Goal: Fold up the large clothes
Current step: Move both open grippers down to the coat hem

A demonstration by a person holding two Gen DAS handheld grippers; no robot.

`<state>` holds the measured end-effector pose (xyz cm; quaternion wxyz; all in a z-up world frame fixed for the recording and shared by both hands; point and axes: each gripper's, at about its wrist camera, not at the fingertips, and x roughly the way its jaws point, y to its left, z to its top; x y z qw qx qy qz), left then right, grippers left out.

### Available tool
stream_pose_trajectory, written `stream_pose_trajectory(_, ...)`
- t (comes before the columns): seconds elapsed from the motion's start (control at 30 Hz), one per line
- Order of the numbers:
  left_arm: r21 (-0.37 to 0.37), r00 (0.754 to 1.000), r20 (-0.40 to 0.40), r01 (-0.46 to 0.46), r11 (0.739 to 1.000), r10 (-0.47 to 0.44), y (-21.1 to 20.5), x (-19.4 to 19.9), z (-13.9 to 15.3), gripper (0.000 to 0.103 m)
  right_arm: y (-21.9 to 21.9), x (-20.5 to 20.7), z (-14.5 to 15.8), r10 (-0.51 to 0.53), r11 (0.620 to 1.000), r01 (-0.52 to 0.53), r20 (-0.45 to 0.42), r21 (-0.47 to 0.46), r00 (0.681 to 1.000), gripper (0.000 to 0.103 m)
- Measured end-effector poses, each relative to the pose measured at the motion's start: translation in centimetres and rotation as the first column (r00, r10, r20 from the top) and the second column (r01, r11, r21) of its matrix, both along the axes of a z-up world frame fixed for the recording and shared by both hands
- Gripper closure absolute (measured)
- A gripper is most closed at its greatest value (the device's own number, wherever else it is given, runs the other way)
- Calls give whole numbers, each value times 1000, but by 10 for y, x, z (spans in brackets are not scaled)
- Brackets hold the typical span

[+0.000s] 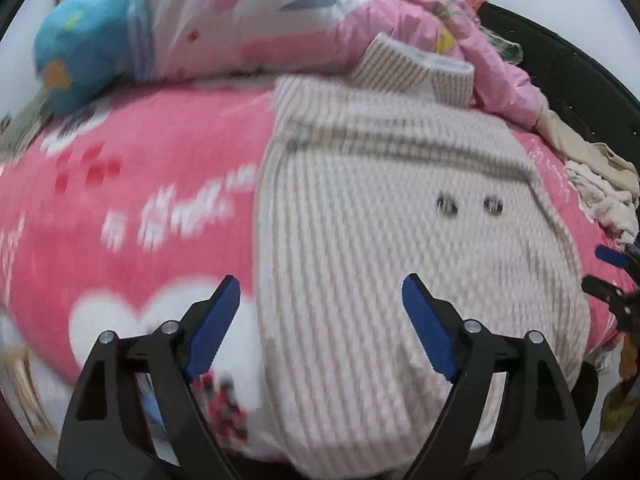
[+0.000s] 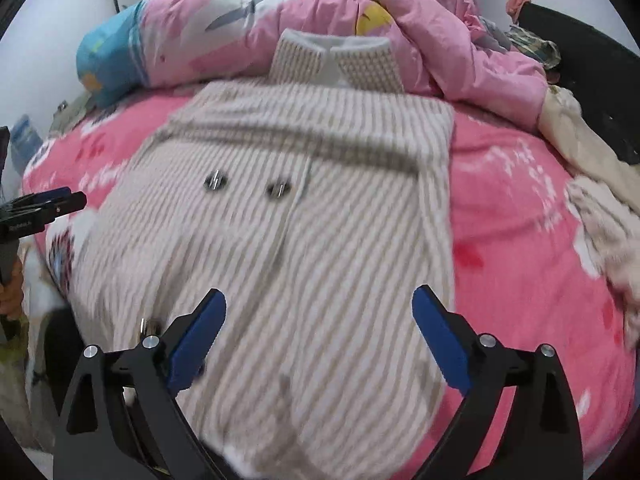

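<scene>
Both tongs, left (image 1: pixel 321 294) and right (image 2: pixel 319 308), gape empty above striped coat (image 2: pixel 288 220) on bed (image 2: pixel 520 248), collar far, hem nearest, right tongs more centred.

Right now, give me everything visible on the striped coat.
The striped coat is beige-and-white ribbed knit with a stand-up collar and dark buttons down the front. It lies flat, front up, partly folded, on the pink blanket, its collar against the heaped pink quilt. Nothing grips it: both grippers hover with jaws open.
</scene>
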<state>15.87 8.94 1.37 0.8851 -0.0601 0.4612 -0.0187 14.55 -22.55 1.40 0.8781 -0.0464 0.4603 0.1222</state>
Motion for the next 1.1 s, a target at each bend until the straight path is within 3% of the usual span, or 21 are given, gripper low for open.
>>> stream_pose_trajectory(0.13,-13,999,-17,-46,999,46,-1,-33,-29,23,1,-28,-30,-39,999,38,-32,-39,999,11)
stream_pose_trajectory(0.27,18,997,-46,-54,998,55,-11,-37,-58,23,3,-30,-65,-74,990,63,-81,-129,994,11)
stream_pose_trajectory(0.37,18,998,-20,-60,998,61,-11,-40,-63,21,1,-35,-67,-91,989,82,-67,-124,994,8)
stream_pose_trajectory(0.53,-6,999,-4,-52,999,52,-5,-43,-65,20,-4,-40,-68,-109,991,103,-72,-88,991,6)
stream_pose_trajectory(0.67,21,998,23,-63,998,62,-5,-55,-57,20,-10,-48,-55,-116,992,114,-44,-50,992,6)
stream_pose_trajectory(0.9,18,995,79,-55,998,53,5,-77,-44,20,-62,-66,-34,-258,965,257,0,57,966,6)
stream_pose_trajectory(1.03,-26,995,90,-40,999,42,11,-84,-46,20,-85,-65,-41,-304,946,307,-43,109,952,6)
stream_pose_trajectory(1.1,-87,996,80,-18,996,25,12,-84,-52,20,-88,-63,-49,-300,941,308,-75,139,951,6)
